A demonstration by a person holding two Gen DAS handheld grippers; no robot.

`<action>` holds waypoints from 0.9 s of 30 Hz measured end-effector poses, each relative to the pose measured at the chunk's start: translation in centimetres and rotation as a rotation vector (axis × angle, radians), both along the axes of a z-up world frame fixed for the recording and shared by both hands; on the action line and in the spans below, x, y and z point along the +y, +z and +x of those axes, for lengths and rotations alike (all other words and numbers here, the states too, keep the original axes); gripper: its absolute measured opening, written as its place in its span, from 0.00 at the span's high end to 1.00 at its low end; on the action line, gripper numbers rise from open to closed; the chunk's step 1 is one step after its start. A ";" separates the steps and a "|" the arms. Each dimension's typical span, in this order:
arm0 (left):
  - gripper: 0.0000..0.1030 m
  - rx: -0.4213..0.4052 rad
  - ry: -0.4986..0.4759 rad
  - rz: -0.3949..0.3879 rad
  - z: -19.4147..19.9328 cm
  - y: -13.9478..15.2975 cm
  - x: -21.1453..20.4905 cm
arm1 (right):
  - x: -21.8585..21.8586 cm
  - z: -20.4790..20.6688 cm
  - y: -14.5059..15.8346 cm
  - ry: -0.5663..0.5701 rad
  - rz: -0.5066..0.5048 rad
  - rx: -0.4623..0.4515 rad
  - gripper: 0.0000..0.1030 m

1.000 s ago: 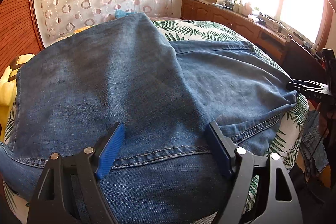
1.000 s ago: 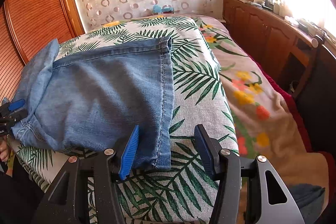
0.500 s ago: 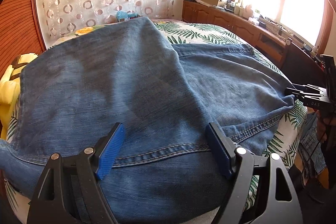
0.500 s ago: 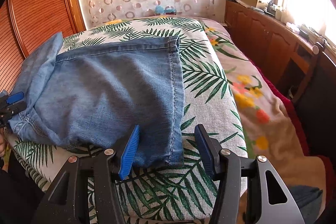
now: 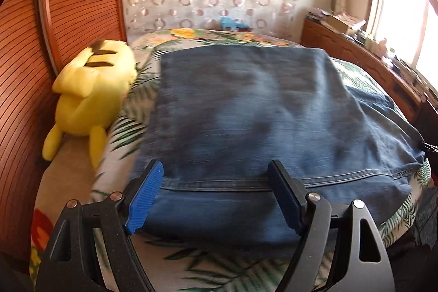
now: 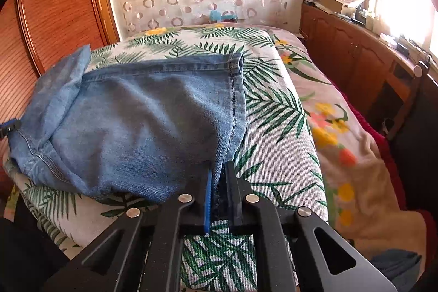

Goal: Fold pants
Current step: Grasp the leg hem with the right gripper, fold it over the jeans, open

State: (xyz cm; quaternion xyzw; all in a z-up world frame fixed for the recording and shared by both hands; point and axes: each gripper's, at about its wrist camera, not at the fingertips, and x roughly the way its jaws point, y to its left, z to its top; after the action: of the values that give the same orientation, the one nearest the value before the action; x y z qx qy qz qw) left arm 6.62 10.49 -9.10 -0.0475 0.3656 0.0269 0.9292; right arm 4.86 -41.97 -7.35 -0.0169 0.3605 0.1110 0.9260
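You're looking at blue denim pants, faded paler in patches, with lighter stitching along the seams. The bed cover under them is off-white with green palm leaves, beside a blanket with yellow and red flowers. A bright yellow plush toy has black ear tips. Your gripper pads are blue on black.
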 end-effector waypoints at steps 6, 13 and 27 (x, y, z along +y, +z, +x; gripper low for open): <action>0.23 0.009 0.069 -0.009 -1.0 -0.6 2.7 | -0.1 -0.4 2.0 -0.003 0.059 -0.067 0.95; 0.23 -0.028 0.077 -0.024 -1.7 0.6 3.3 | 2.0 0.3 6.5 0.075 0.113 -0.158 0.96; 0.23 -0.139 0.017 -0.009 -3.5 5.2 2.0 | 17.7 2.2 15.9 0.485 0.118 -0.335 0.96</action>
State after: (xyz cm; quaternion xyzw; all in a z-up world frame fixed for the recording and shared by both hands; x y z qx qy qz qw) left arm 3.08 12.48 -3.94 -0.0566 0.3000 0.0299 0.9518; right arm 7.09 -24.27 8.56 -0.0668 0.1811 0.3453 0.9184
